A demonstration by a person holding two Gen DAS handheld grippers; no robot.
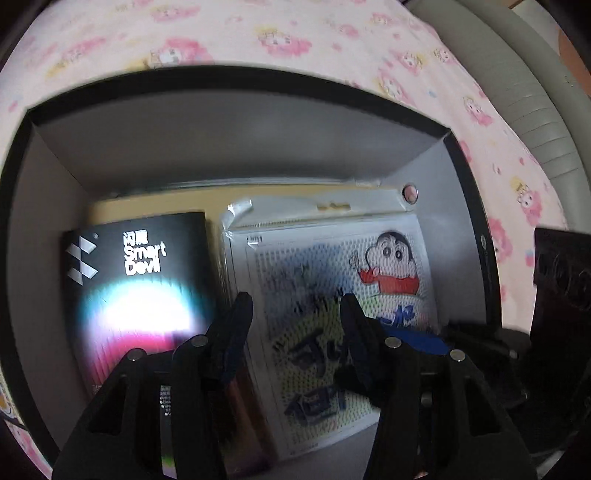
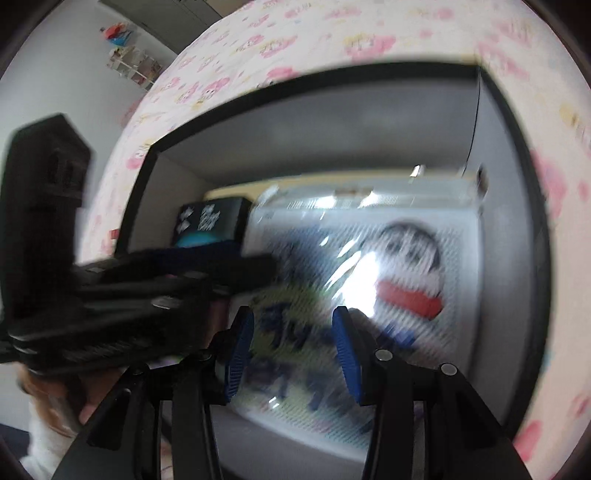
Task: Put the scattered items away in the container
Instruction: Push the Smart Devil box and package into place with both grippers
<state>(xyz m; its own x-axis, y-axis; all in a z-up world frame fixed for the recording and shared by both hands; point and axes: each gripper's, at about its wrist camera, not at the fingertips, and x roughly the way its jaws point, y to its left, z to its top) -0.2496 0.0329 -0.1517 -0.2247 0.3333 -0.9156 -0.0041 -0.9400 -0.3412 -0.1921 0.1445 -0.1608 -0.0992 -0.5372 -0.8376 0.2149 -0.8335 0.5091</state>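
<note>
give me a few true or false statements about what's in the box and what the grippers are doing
1. The black Smart Devil box lies inside the container. True.
2. The cartoon packet lies left of the Smart Devil box. False: it lies to its right in the left wrist view.
3. The left hand-held gripper is shut on the packet. False: its fingers stand apart with nothing between them.
4. The right hand-held gripper is open and holds nothing. True.
5. The container sits on a bare wooden table. False: it sits on a pink patterned sheet.
</note>
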